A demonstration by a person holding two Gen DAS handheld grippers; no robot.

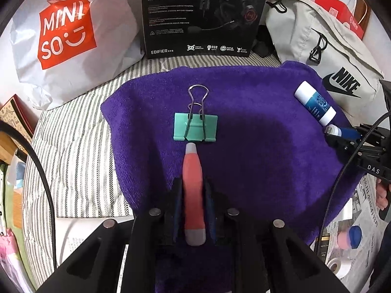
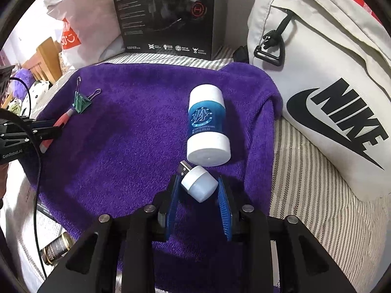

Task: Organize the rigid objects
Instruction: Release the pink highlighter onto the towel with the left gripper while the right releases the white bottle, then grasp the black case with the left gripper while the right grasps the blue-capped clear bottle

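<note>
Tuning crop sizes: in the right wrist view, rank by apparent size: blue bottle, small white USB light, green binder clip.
Largest to smallest, as they look in the right wrist view:
1. blue bottle
2. small white USB light, between the right gripper fingers; nearness to the camera inflates it
3. green binder clip, farther off, so its true size is unsure

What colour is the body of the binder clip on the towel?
Mint green, with silver wire handles; the binder clip shows best in the left wrist view.
</note>
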